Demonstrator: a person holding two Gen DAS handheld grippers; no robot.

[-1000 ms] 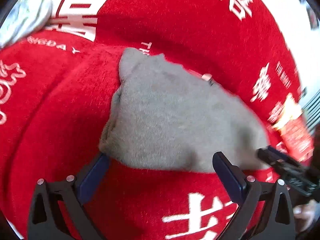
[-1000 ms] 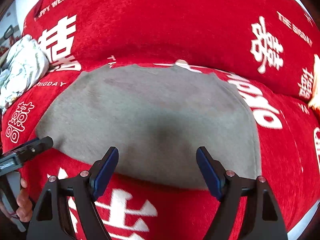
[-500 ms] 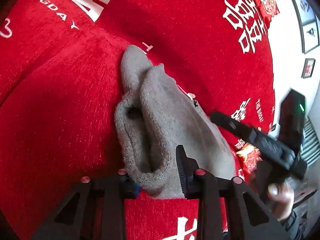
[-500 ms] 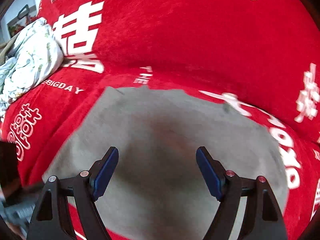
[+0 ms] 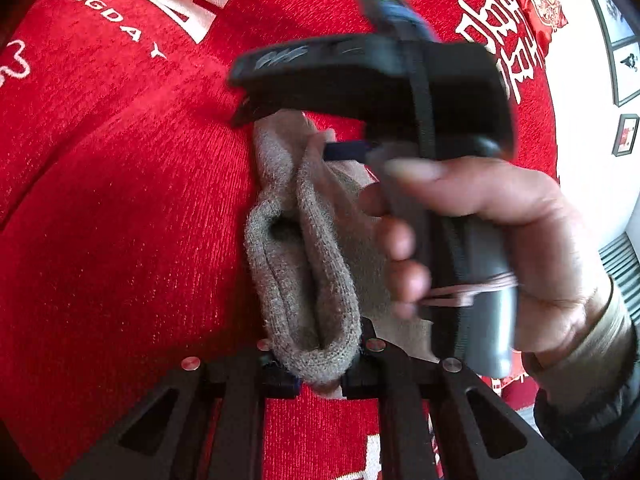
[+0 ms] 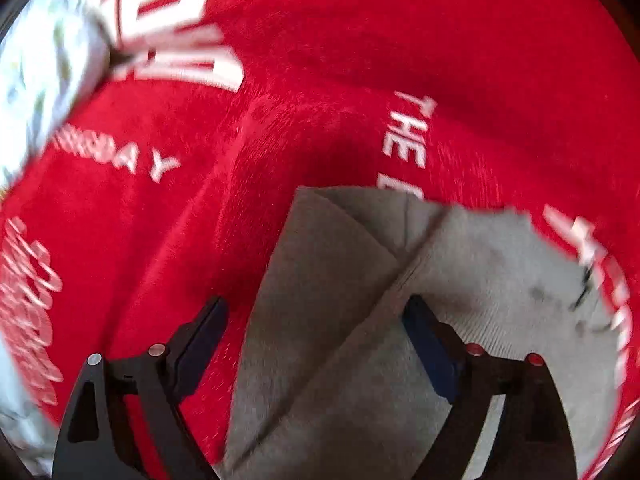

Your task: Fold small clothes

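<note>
Red cloth (image 5: 120, 208) with white lettering underlies grey garment (image 5: 308, 280).

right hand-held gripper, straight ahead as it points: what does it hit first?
Most likely the grey garment, between the open right hand-held gripper fingers, with the red cover beneath. Depth is unclear.

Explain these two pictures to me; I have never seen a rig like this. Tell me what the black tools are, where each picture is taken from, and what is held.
A person holds a two-fingered black hand tool in each hand; each carries a camera looking along its fingers. In the left tool's view, the left gripper is shut on the edge of a grey knitted garment, its jaws having just closed. The right hand holds the other tool above it. In that tool's view, the right gripper stands open over the garment, holding nothing. Everything lies on a red cloth with white lettering.
</note>
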